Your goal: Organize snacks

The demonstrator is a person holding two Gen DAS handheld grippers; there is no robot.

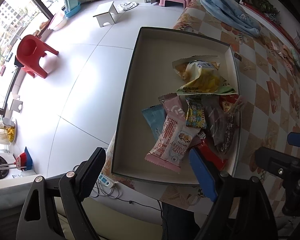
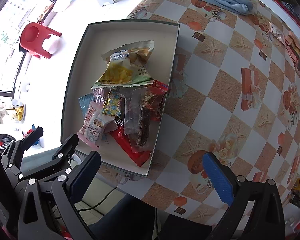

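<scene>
Setting: a surface (image 2: 220, 84) covered by a checked cloth printed with starfish and gift boxes is shown, with a tiled floor beyond its edge.
Box: a shallow rectangular cardboard box (image 2: 74, 76) with a dark outside and pale inside is seen at the surface's near left edge.
Snacks in box: a yellow and green potato-stick bag (image 2: 126, 68) is laid toward the far end; a pink cranberry biscuit packet (image 2: 94, 126), a light blue packet (image 1: 155, 120), a gold flowered candy wrapper (image 2: 112, 105), a clear packet holding a dark bar (image 2: 142, 122) and a red wrapper (image 2: 130, 148) are heaped at the near end.
Snacks outside: more packets (image 2: 294, 48) are glimpsed along the far right edge, too small to identify.
Left claw (image 1: 148, 164): held wide open and empty, over the box's near end.
Right claw (image 2: 152, 172): held wide open and empty, over the box's near right corner.
Progress: judged partly done; several snacks are boxed, the far ones are not yet gathered.
</scene>
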